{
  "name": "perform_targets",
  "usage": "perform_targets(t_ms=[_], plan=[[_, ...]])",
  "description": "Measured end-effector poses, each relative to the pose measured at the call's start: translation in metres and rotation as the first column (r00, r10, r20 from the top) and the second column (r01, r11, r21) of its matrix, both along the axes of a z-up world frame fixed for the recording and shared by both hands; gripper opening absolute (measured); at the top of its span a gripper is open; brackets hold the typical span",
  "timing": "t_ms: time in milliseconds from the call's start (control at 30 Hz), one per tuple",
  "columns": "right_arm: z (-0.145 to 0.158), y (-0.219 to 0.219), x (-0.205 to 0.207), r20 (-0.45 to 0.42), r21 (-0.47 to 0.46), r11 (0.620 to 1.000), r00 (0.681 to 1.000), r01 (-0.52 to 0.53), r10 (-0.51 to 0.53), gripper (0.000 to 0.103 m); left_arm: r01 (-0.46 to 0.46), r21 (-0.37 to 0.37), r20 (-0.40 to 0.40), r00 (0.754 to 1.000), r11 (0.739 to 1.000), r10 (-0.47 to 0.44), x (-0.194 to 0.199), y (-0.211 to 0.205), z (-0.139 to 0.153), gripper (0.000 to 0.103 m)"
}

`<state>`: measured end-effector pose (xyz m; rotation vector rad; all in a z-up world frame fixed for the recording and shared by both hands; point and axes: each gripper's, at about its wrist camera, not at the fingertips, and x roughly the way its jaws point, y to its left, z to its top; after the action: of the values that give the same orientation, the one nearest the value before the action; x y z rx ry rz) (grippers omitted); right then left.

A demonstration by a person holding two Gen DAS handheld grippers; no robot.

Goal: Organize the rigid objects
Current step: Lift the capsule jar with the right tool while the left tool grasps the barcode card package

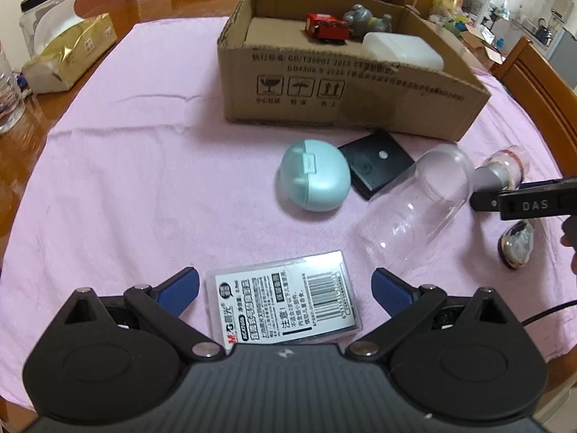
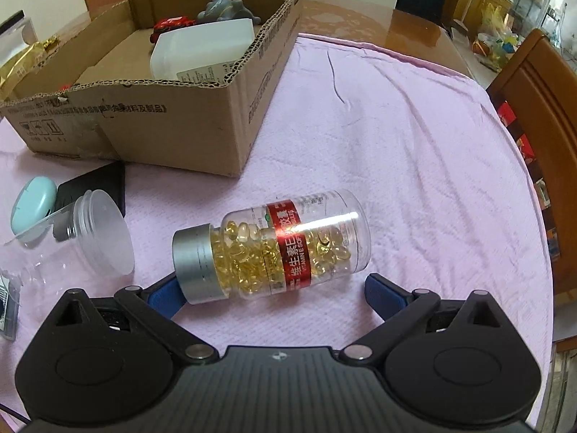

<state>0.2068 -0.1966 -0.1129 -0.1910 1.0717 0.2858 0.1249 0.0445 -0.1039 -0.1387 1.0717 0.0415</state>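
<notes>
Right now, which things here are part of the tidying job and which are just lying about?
Job:
cardboard box
vitamin bottle
clear jar
mint case
black square box
lead refill case

Lying about:
tissue pack
chair

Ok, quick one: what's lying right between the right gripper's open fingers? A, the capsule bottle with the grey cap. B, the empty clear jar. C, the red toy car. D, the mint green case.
A: the capsule bottle lies on its side on the pink cloth between the open fingers of the right gripper.
</notes>
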Motion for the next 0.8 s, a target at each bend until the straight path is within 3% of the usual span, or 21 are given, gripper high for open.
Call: perform_targets(t_ms=[300, 800], plan=[[-0.001, -0.001, 0.0, 0.015, 0.006, 0.999, 0.999, -0.032, 0.032, 0.103, -0.024, 0.116, 0.009, 1.0, 0.993, 0.023, -0.019, -0.002, -0.011, 0.102], [-0.002, -0.004, 0.0, 0.041, 0.018, 0.997, 0.996, -0.076, 0.075, 0.103, -0.032, 0.1, 0.029, 0.999, 0.994, 0.029, -0.017, -0.009, -0.011, 0.1]])
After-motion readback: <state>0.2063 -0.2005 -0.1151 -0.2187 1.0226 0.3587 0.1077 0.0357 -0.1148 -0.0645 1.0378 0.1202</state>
